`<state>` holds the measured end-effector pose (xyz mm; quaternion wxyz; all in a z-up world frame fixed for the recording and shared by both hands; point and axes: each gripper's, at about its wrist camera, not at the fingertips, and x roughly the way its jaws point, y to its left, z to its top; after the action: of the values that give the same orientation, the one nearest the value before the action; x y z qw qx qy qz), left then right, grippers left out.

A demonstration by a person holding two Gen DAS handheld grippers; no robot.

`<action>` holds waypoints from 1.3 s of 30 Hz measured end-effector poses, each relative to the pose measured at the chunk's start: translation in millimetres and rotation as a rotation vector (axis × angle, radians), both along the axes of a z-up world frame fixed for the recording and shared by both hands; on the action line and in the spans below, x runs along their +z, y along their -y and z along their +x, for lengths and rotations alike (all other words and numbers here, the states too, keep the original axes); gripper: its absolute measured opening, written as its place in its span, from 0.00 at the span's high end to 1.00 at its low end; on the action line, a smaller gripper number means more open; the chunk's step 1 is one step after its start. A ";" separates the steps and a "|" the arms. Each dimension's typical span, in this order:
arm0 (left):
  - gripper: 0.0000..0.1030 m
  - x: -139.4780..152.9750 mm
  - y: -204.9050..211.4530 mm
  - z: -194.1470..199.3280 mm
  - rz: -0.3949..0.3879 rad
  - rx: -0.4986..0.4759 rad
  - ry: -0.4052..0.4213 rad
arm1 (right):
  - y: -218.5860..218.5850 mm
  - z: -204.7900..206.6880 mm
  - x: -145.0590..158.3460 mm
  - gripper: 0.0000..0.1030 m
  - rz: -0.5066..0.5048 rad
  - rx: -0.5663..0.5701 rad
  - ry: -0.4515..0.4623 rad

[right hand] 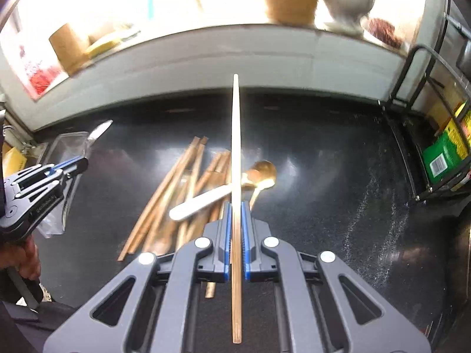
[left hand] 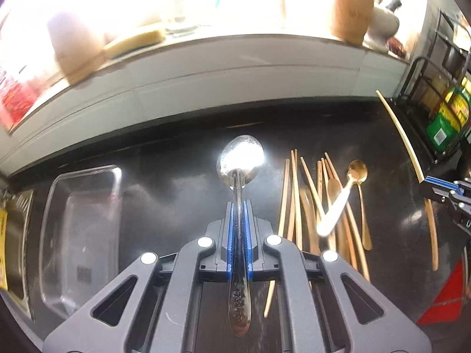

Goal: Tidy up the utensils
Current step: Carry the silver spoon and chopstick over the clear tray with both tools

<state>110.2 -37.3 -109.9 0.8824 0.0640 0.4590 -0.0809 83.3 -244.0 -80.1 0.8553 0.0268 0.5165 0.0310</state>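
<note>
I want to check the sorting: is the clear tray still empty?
Yes, the clear tray holds nothing; the silver spoon is in the left gripper.

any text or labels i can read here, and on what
No text here can be read for certain.
Barcode sticker on the clear tray: bars only, digits too small.
Green box in the wire rack: barcode, lettering blurred.
Wooden holder: faint mark, unreadable.
Embossed spoon handle: unclear whether letters or pattern.
</note>
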 end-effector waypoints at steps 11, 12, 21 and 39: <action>0.94 47.2 -63.8 -49.9 -0.015 0.151 0.006 | -65.8 -22.7 49.2 0.93 0.051 0.123 0.061; 0.94 49.7 -71.8 -54.0 -0.015 0.165 0.006 | -75.6 -24.0 52.0 0.93 0.055 0.137 0.063; 0.94 57.5 -139.1 -78.4 -0.012 0.266 0.011 | -158.8 -26.1 63.8 0.93 0.073 0.249 0.076; 0.94 45.5 -277.8 -78.0 -0.005 0.411 -0.006 | -342.9 19.8 45.8 0.93 0.187 0.415 -0.006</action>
<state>32.2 240.5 -64.3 0.8790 -0.0334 0.4650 0.0998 103.2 98.8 -34.3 0.8228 -0.0008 0.5086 0.2537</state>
